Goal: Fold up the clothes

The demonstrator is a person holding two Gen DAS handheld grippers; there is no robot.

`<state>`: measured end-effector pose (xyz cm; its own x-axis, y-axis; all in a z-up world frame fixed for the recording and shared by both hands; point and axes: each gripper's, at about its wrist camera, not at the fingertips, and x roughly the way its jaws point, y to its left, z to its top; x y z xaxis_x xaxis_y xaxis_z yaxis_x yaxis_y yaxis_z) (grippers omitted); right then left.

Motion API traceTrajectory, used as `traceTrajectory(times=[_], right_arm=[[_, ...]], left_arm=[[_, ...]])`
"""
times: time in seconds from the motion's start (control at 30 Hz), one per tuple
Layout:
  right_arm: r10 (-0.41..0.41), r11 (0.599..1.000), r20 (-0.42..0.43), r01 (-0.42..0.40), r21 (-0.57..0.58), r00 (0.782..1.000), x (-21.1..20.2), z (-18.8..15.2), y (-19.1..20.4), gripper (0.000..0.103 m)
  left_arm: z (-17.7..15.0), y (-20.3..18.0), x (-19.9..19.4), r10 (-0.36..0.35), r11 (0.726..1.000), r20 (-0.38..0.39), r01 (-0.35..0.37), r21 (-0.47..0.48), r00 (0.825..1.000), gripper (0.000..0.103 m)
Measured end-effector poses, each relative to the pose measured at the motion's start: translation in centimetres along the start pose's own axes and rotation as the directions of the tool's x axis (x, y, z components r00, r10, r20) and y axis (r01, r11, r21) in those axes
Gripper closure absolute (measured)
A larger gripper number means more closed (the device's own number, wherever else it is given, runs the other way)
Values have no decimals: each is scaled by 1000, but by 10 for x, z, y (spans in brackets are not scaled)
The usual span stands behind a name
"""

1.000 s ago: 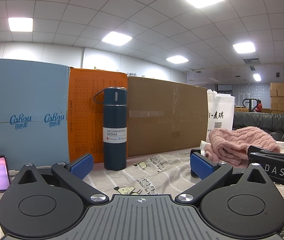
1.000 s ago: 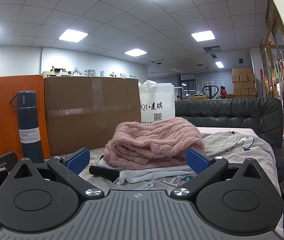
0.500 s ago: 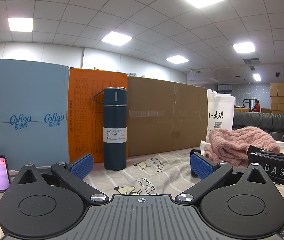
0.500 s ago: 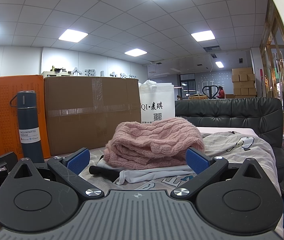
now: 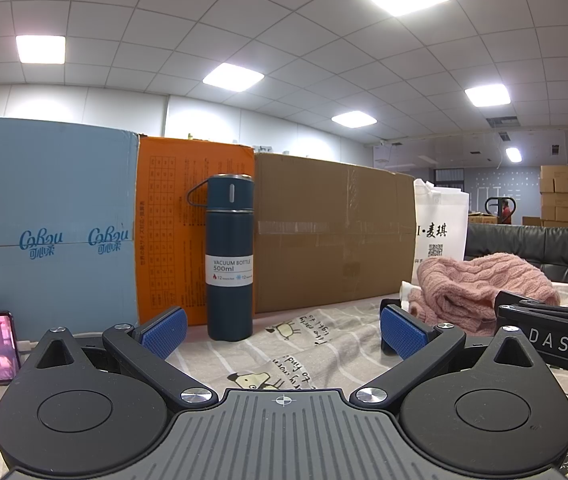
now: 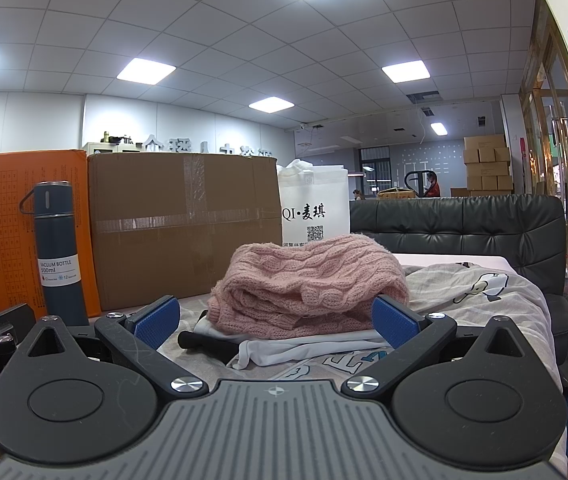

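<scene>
Left tool spread wide and empty, low over the cartoon-printed grey cloth covering the surface, aimed at the tall dark-blue vacuum bottle and not at any garment. Right tool likewise wide and holding nothing, pointed at the rumpled pink cable-knit sweater lying just ahead on a white garment, with a black handle-like object poking out beside the pile. Folding apparently not begun. Likely trouble from here: pinching sweater and white garment together, since the two lie stacked and touching, and dragging both; snagging the loose knit on the blue ribbed pads; catching the printed cover cloth instead of clothing. Risk too of tipping the upright bottle, standing close before the orange carton and brown cardboard box, during any wide sweep leftward.
</scene>
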<state>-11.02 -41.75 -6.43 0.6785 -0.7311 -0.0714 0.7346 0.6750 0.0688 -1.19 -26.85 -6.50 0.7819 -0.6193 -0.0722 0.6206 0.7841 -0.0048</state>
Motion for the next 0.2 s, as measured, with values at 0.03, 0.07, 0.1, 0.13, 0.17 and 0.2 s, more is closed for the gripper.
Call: traceTrajectory(times=[0.03, 0.07, 0.1, 0.13, 0.17, 0.2], right_arm=[[0, 1000, 0, 0, 0, 1000, 0, 0, 0, 0], [0, 1000, -1, 0, 1, 1000, 0, 0, 0, 0], [0, 1000, -1, 0, 1, 1000, 0, 0, 0, 0], [-1, 1000, -1, 1, 1, 1000, 0, 0, 0, 0], [-1, 1000, -1, 1, 1, 1000, 0, 0, 0, 0], [-1, 1000, -2, 1, 1, 1000, 0, 0, 0, 0]], left_arm=[[0, 0, 0, 0, 1000, 0, 0, 0, 1000, 0], [0, 0, 0, -1, 1000, 0, 1, 0, 1000, 0], [0, 0, 0, -1, 1000, 0, 1, 0, 1000, 0], [0, 0, 0, -1, 1000, 0, 1, 0, 1000, 0], [0, 0, 0, -1, 1000, 0, 1, 1, 1000, 0], [0, 0, 0, -1, 1000, 0, 1, 1, 1000, 0]])
